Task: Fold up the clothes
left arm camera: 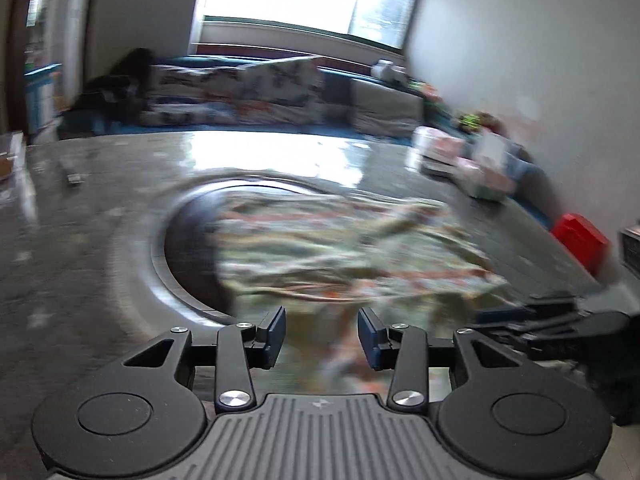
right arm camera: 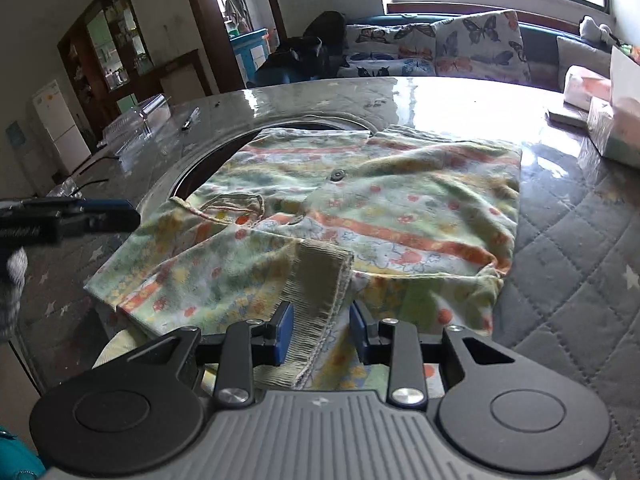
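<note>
A small floral garment [right arm camera: 360,208] in green, yellow and orange lies spread on the table, partly over a round dark recess [right arm camera: 200,164]. A ribbed olive cuff [right arm camera: 320,280] lies folded over its near edge. My right gripper [right arm camera: 322,334] is open, its jaws either side of that cuff. My left gripper [left arm camera: 322,338] is open just above the garment's near edge [left arm camera: 320,256]; this view is motion-blurred. The left gripper also shows at the left of the right wrist view [right arm camera: 80,216], and the right gripper shows at the right of the left wrist view [left arm camera: 540,320].
The table has a glossy grey top [right arm camera: 440,104] and a quilted grey cover [right arm camera: 580,248]. Tissue packs and boxes [right arm camera: 604,120] stand at the far right. A clear plastic box [right arm camera: 140,120] sits at the far left. A red object [left arm camera: 580,240] lies at the right. A butterfly-print sofa [right arm camera: 440,48] is behind.
</note>
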Action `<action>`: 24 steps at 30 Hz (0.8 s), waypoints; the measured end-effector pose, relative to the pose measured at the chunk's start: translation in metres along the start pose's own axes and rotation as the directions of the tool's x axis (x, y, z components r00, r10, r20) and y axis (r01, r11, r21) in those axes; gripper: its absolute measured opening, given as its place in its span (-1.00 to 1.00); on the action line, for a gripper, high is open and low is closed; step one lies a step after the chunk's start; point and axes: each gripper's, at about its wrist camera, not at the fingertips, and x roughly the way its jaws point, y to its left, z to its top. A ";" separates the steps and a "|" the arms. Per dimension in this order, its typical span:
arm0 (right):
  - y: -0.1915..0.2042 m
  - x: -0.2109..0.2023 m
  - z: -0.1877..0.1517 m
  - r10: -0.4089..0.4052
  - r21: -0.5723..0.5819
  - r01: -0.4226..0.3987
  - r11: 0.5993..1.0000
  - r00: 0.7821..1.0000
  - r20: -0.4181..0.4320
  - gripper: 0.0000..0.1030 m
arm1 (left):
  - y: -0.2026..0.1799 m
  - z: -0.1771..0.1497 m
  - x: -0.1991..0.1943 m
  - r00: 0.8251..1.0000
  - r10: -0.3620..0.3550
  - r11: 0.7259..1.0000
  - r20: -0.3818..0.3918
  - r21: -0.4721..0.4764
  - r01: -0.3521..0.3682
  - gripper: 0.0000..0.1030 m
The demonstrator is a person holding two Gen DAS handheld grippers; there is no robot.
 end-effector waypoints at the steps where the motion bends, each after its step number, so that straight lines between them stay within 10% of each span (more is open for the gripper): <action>1: 0.001 0.000 0.000 0.003 -0.003 -0.003 1.000 1.000 -0.001 -0.50 | 0.006 0.000 -0.001 1.000 0.013 1.000 0.001 -0.014 -0.013 -0.16; 5: 0.008 0.002 0.001 -0.024 -0.018 0.024 1.000 1.000 -0.006 -0.84 | 0.023 -0.003 -0.004 0.999 0.046 0.998 0.001 -0.044 -0.046 -0.16; 16: 0.023 -0.054 0.016 -0.097 -0.071 0.107 0.992 0.986 0.135 -0.86 | 0.023 -0.004 -0.002 0.999 0.045 0.999 0.010 -0.023 -0.045 -0.16; 24: 0.009 -0.037 0.004 -0.145 -0.031 0.148 0.989 0.987 0.070 -0.83 | 0.013 -0.004 0.012 0.998 0.062 0.998 -0.012 0.032 -0.062 -0.24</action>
